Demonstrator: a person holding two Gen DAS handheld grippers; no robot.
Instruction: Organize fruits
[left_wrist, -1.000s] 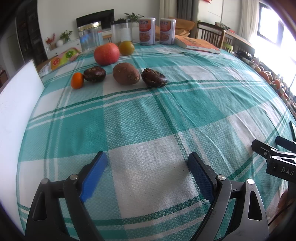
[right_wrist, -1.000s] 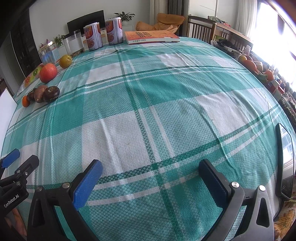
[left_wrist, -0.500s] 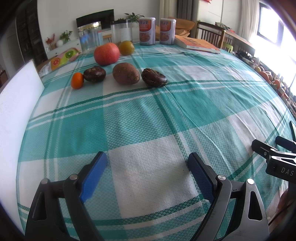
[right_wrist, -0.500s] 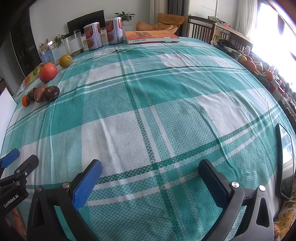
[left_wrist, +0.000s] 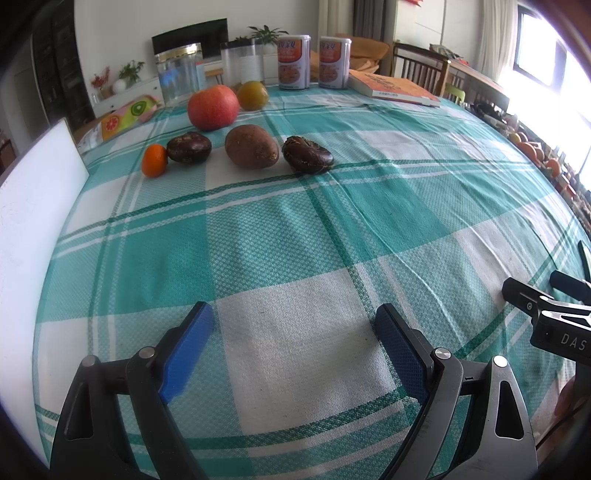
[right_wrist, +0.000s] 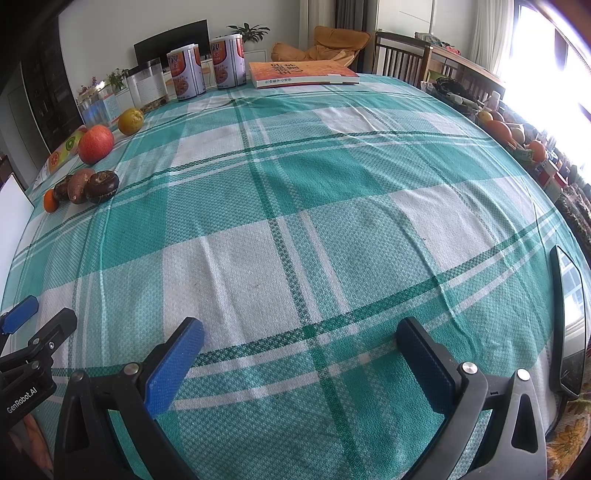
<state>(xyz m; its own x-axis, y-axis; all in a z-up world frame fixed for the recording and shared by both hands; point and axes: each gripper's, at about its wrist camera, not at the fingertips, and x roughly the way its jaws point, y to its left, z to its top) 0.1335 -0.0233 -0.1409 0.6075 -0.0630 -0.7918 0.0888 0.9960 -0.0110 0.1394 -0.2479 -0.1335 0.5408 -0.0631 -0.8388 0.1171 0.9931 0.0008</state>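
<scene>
Left wrist view shows the tabletop (left_wrist: 295, 229) draped in a woven teal-and-white plaid cloth, faintly creased. At its far left side the fruits lie in a cluster: a round, smooth red apple (left_wrist: 213, 107), an oval matte brown fruit (left_wrist: 252, 146), a wrinkled dark fruit (left_wrist: 307, 154), a glossy yellow-green citrus (left_wrist: 252, 95), a dark round fruit (left_wrist: 189, 147) and a small orange kumquat (left_wrist: 154, 160) touching it. The left claw (left_wrist: 295, 332) hangs over bare cloth, blue ribbed pads spread wide, holding nothing. The right claw (right_wrist: 301, 350) gapes likewise, well apart from the fruits.
</scene>
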